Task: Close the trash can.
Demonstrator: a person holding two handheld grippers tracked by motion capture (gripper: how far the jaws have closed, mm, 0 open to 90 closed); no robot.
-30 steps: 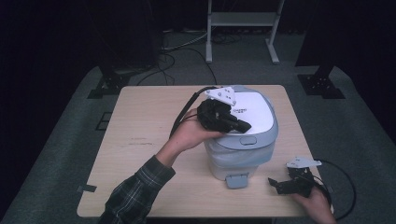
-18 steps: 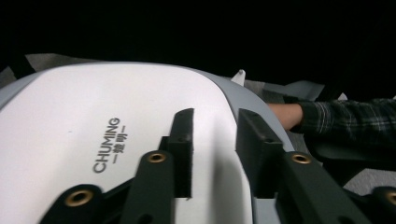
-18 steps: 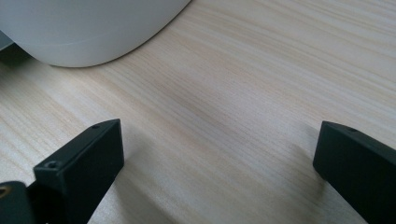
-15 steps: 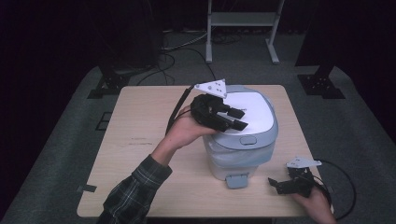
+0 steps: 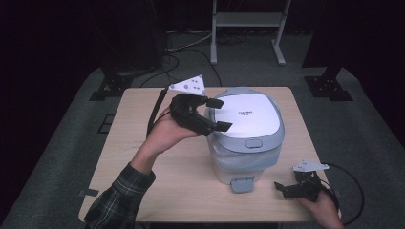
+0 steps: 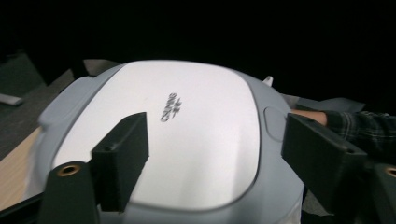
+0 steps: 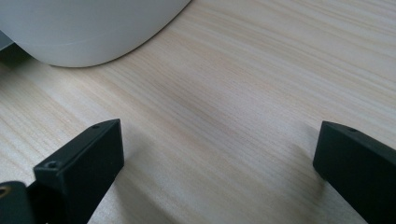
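A white bin with a grey-rimmed lid [image 5: 246, 118] stands closed on the wooden table [image 5: 157, 183]. A grey pedal [image 5: 242, 184] sticks out at its front base. My left gripper [image 5: 218, 114] hovers at the lid's left edge, pointing across it. Its jaws have just been opening and nothing is between them. In the left gripper view the lid [image 6: 187, 135] lies just beyond the open left gripper [image 6: 219, 156]. My right gripper [image 5: 283, 190] rests open on the table at the front right. In the right gripper view the open right gripper [image 7: 215, 154] faces bare wood and the bin's white wall [image 7: 84, 28].
A metal stand [image 5: 248, 21] and cables [image 5: 186, 45] sit on the dark floor beyond the table. The right gripper's cable [image 5: 351, 191] loops over the table's right front corner. A plaid sleeve [image 5: 119, 198] comes in at the bottom left.
The left gripper has pulled back leftward from above the lid to its left edge, and its jaws have gone from shut to open. The right gripper has stayed put.
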